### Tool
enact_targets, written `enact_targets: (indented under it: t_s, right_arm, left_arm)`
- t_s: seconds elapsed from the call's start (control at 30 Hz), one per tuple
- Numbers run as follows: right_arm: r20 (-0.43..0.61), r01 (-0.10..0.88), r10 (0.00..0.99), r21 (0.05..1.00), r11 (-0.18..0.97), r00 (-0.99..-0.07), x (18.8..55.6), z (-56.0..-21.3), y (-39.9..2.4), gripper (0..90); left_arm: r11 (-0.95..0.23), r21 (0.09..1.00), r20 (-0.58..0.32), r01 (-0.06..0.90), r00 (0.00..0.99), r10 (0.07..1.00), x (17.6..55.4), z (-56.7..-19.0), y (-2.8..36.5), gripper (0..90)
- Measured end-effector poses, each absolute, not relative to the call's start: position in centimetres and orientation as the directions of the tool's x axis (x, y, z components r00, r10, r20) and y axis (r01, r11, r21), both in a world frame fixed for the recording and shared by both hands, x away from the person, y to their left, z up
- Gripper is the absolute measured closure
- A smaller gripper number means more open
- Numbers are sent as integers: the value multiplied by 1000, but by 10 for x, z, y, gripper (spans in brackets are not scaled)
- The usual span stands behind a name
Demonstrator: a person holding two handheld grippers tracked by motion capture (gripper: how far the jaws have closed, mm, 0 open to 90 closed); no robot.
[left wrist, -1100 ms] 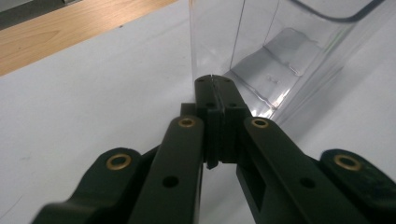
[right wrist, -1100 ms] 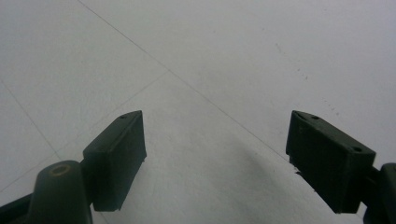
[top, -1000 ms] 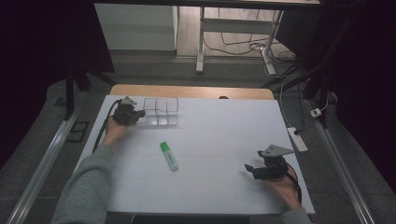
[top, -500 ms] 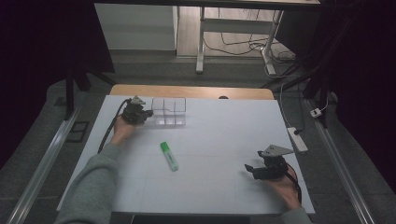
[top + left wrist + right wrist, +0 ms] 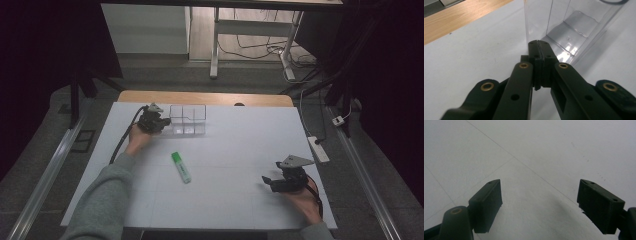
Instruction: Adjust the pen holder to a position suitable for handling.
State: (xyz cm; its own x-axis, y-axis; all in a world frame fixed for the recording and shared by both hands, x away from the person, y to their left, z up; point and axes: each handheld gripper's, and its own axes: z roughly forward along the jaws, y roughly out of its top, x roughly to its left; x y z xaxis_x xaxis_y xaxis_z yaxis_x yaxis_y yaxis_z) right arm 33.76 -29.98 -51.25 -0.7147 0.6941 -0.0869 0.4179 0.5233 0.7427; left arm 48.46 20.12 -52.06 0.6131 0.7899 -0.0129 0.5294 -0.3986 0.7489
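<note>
The left gripper (image 5: 537,43), jaws closed on the clear organizer's (image 5: 188,120) wall near the tabletop's far edge, steadies it; the right gripper (image 5: 539,205) idles open near the right corner.

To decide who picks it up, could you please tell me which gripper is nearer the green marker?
Left. The left gripper is up by the clear box, just above and left of the marker; the right gripper sits farther off, to its right.

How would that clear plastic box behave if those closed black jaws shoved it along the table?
The clear plastic box looks thin-walled and empty, so it is probably light and would slide easily on the smooth white table. Its tall walls suggest a high push could tip it. The left gripper is shut against one corner, so it might pivot.
</note>
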Motion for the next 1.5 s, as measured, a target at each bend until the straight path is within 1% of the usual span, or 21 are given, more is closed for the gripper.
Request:
enact_targets:
  t_s: [0.5, 0.93, 1.5]
  right_arm:
    - [-86, 421, 695, 740, 524, -714, 338, -513, -300, 193]
    - [-88, 421, 697, 741, 524, -712, 337, -512, -300, 193]
    - [-60, 433, 718, 761, 483, -694, 327, -512, -305, 195]
  left_arm:
    - [-434, 743, 1, 509, 648, 762, 488, -521, 177, 882]
    - [-441, 744, 2, 502, 659, 752, 493, -521, 167, 878]
    - [-463, 745, 5, 480, 690, 724, 501, -519, 146, 878]
